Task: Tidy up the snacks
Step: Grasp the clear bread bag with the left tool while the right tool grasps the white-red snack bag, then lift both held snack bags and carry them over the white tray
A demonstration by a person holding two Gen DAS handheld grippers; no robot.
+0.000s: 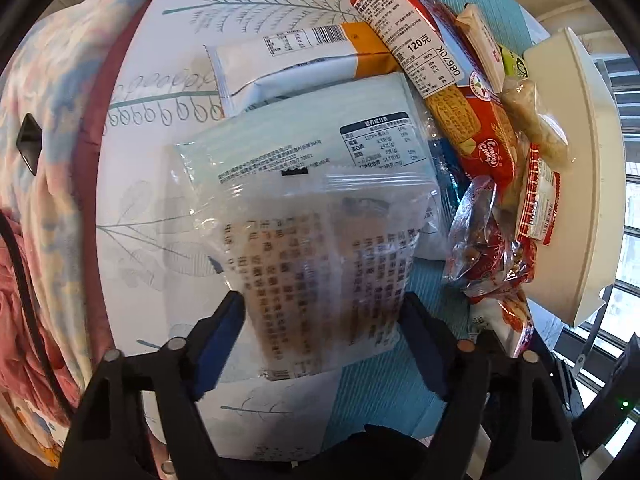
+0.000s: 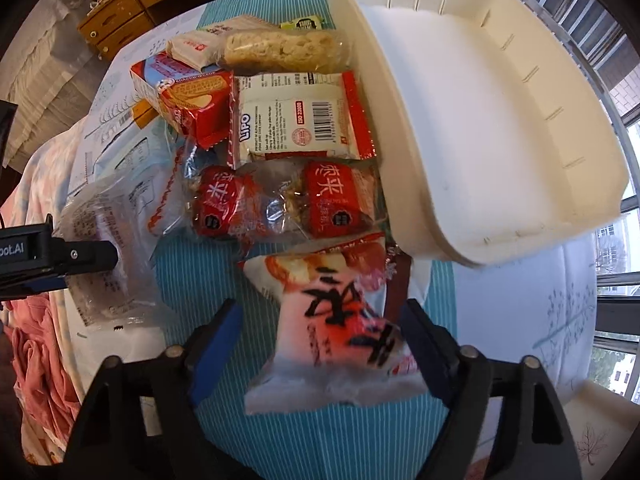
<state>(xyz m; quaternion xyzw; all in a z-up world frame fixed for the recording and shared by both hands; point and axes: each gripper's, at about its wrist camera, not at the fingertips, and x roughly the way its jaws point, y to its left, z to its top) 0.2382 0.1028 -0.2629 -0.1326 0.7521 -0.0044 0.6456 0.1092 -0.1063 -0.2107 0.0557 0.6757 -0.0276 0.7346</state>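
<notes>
Cream bin [image 2: 500, 120] – snack packets [image 2: 280, 128] heaped against its wall.

Snack packets [image 2: 280, 128] heaped on tablecloth [image 2: 192, 256], just left of tub [image 2: 500, 128]

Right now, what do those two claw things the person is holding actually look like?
Both match. The left gripper and the right gripper each have a black plastic frame with triangular cut-outs and small round metal pins at the joints. Each carries two black fingers faced with blue pads. Seen from the right wrist camera, the left one's body bears white lettering ending in "AI". No cables, sleeves or hands are clearly visible.
</notes>
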